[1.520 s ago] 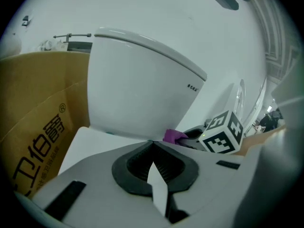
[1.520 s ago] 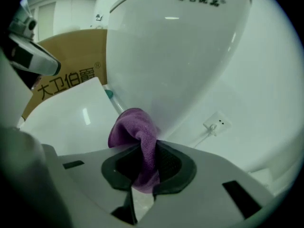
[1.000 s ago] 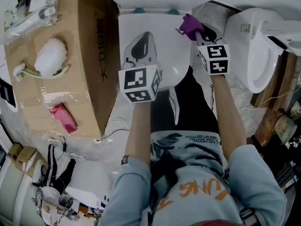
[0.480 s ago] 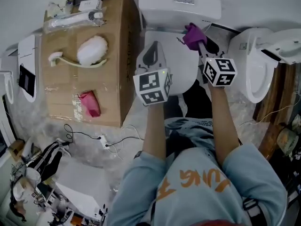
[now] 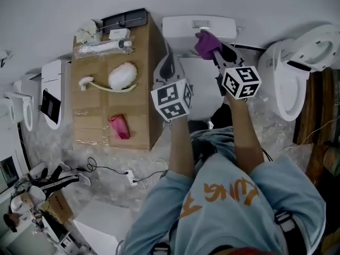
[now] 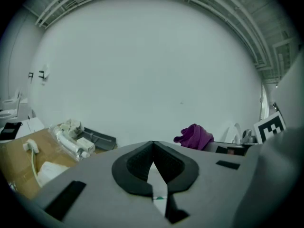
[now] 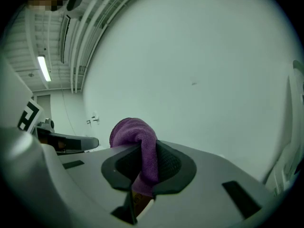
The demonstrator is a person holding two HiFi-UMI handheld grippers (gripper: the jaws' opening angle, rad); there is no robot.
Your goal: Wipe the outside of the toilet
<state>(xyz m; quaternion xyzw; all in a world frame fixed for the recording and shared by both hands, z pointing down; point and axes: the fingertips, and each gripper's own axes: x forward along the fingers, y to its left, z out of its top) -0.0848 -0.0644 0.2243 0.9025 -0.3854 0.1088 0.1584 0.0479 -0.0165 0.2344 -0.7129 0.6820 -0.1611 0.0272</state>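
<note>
The white toilet stands at the top middle of the head view, with its tank (image 5: 199, 28) against the wall and its closed lid (image 5: 201, 86) below. My right gripper (image 5: 213, 51) is shut on a purple cloth (image 5: 206, 43), held up over the tank's right part; whether the cloth touches the tank I cannot tell. In the right gripper view the cloth (image 7: 137, 144) bulges out between the pads of the right gripper (image 7: 142, 151). My left gripper (image 5: 166, 58) hovers at the lid's left side. Its jaws (image 6: 152, 146) meet with nothing between them, and the cloth (image 6: 194, 137) shows to their right.
A cardboard box (image 5: 95, 102) stands left of the toilet and bears a fluffy white brush (image 5: 121, 77), a pink cloth (image 5: 119, 126) and wrapped parts. A second toilet (image 5: 289, 78) stands at the right. A loose seat (image 5: 53, 94) and cables (image 5: 114, 171) lie on the floor at the left.
Both grippers have risen and moved toward the wall. The cloth went from the lid's right rear corner up to the tank. The head has pulled back, showing more floor.
</note>
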